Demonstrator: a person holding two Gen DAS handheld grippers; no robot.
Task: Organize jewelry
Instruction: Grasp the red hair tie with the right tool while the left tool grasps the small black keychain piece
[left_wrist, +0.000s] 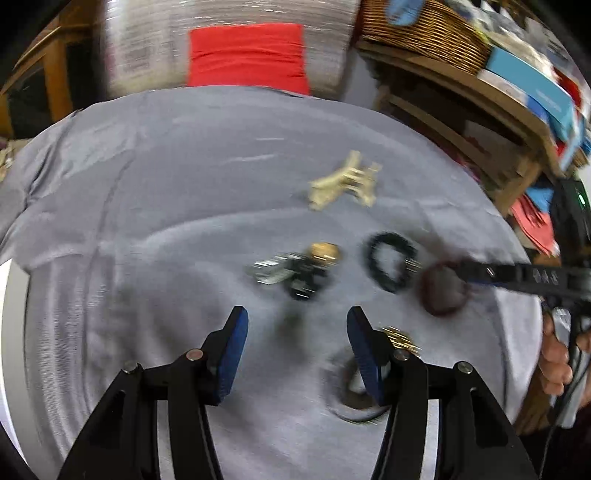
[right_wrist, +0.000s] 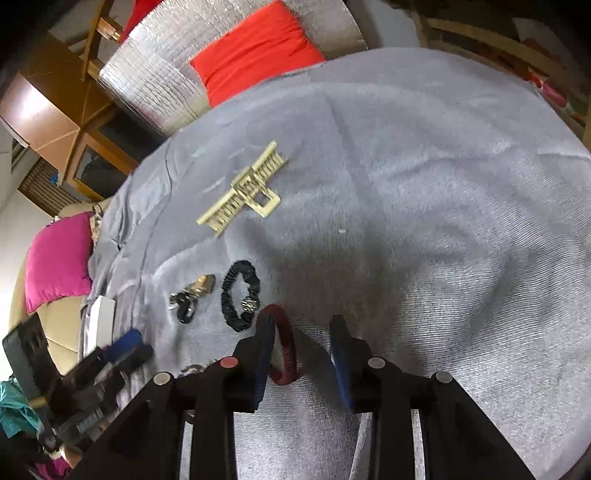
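We see the worktop (right_wrist: 424, 184), draped in grey cloth, filling both views. Our left gripper (left_wrist: 297, 354) hangs over its near part with the jaws spread wide and nothing between them. Our right gripper (right_wrist: 303, 350) comes in low from the right side, jaws apart, and the dark red hair tie (right_wrist: 284, 347) lies at its left finger, the loop partly in the gap; whether that finger touches it we cannot tell. In the left wrist view the gripper's tips reach the same tie (left_wrist: 441, 290).

The cream claw clip (right_wrist: 243, 188) lies farther out on the cloth, well apart from both grippers. The black scrunchie (right_wrist: 240, 295) sits just beyond the red tie. To its left lies a small cluster of gold and black pieces (right_wrist: 192, 299). A small gold piece (left_wrist: 400, 338) lies beside our left gripper's right finger.
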